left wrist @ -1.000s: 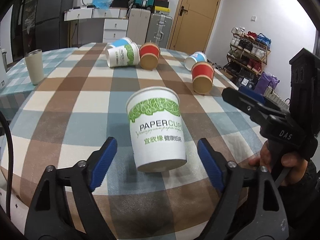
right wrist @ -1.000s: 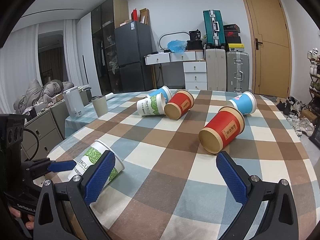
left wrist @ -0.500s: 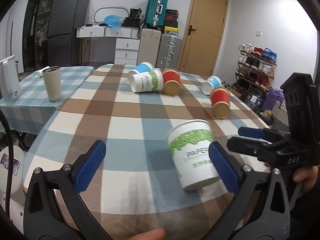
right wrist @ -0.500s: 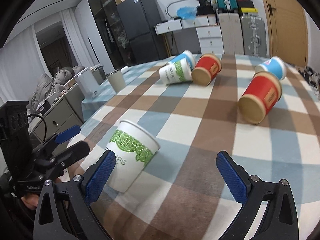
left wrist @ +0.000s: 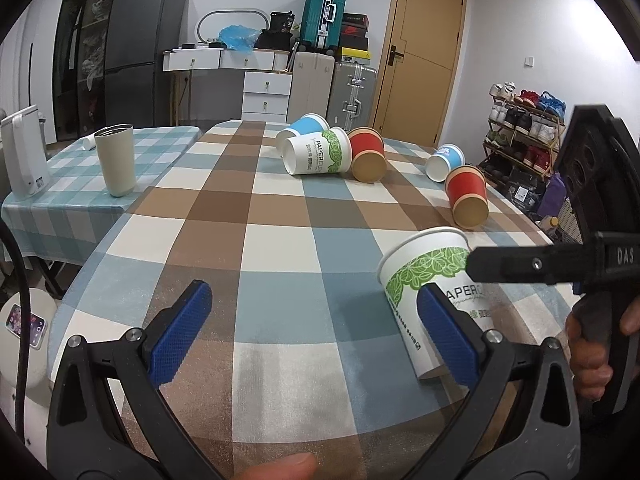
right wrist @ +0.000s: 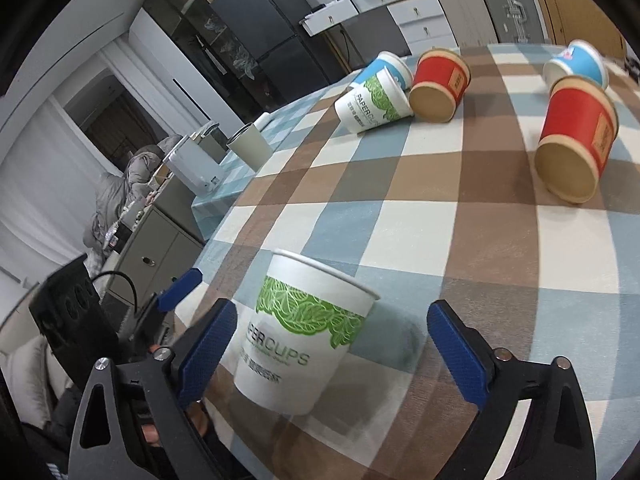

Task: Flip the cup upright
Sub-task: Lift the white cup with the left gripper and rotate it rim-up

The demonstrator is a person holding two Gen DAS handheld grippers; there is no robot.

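A white paper cup with a green leaf band [left wrist: 430, 292] [right wrist: 304, 332] stands mouth up on the checked tablecloth near the front edge. My left gripper [left wrist: 316, 334] is open and empty; the cup is behind its right finger [left wrist: 448, 334]. My right gripper [right wrist: 336, 352] is open, its fingers either side of the cup, not touching it. It also shows in the left wrist view [left wrist: 528, 268] from the side, reaching in over the cup.
Several cups lie on their sides farther back: a white and green one [left wrist: 316, 152], two red ones [left wrist: 368, 154] [left wrist: 466, 200], two blue ones [left wrist: 444, 162]. A steel tumbler [left wrist: 116, 160] and a white appliance [left wrist: 24, 152] stand on the side table at left.
The left gripper has pulled back and swung left off the cup. The right gripper has moved in around the cup, which now stands nearly upright between its fingers.
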